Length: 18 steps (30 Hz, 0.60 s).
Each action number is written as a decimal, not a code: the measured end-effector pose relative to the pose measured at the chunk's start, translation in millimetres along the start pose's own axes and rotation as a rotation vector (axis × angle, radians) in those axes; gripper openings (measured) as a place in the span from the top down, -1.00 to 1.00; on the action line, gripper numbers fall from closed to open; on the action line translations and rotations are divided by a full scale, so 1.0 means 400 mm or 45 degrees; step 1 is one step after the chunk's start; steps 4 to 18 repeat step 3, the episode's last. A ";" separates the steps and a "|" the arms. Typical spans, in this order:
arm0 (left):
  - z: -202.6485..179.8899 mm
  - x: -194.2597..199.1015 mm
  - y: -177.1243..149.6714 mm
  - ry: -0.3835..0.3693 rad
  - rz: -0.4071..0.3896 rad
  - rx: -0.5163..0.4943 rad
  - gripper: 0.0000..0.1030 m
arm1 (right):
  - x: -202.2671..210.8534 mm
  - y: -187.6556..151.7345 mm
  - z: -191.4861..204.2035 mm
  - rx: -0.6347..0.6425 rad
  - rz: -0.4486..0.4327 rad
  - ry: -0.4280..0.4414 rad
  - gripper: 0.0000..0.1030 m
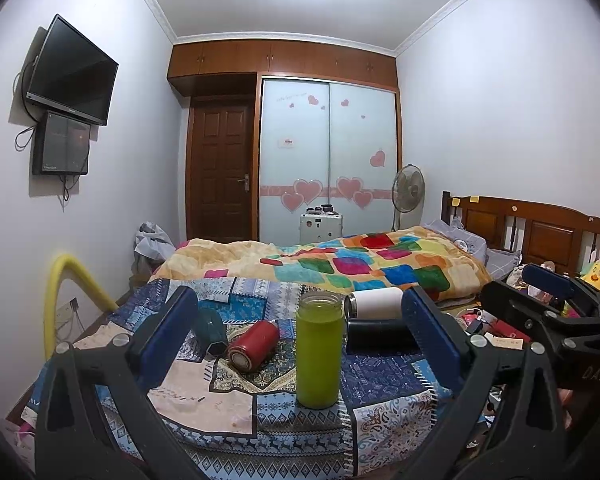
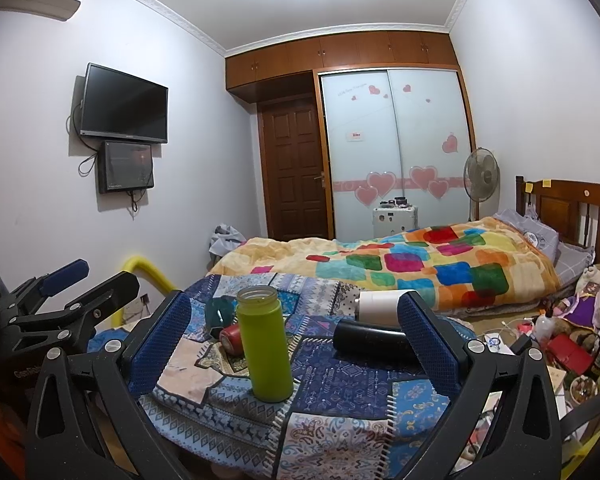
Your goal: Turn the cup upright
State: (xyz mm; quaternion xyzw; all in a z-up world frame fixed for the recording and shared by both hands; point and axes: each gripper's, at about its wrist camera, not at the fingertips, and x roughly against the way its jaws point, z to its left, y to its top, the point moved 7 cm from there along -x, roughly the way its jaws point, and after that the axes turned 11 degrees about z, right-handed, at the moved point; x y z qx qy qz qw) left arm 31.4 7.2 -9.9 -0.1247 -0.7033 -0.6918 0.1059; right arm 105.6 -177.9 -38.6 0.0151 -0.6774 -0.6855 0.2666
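Note:
A green cup (image 1: 319, 350) (image 2: 265, 343) stands upright on a patchwork-covered table (image 1: 236, 396) (image 2: 340, 388), mouth up. A red cup (image 1: 254, 345) (image 2: 232, 338), a black cup (image 1: 380, 335) (image 2: 374, 340), a white cup (image 1: 374, 304) (image 2: 376, 307) and a dark teal cup (image 1: 212, 328) (image 2: 217, 312) lie on their sides behind it. My left gripper (image 1: 304, 344) is open and empty, its fingers either side of the green cup but nearer the camera. My right gripper (image 2: 296, 344) is open and empty, likewise in front of the cups.
A bed with a colourful blanket (image 1: 360, 264) (image 2: 420, 264) lies behind the table. A yellow padded rail (image 1: 66, 300) is at the left. Clutter (image 2: 560, 340) covers the floor at the right. Each gripper shows at the edge of the other's view.

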 end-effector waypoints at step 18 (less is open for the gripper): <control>0.005 -0.005 -0.004 0.004 0.013 0.006 -1.00 | -0.002 -0.004 -0.005 -0.001 0.007 0.004 -1.00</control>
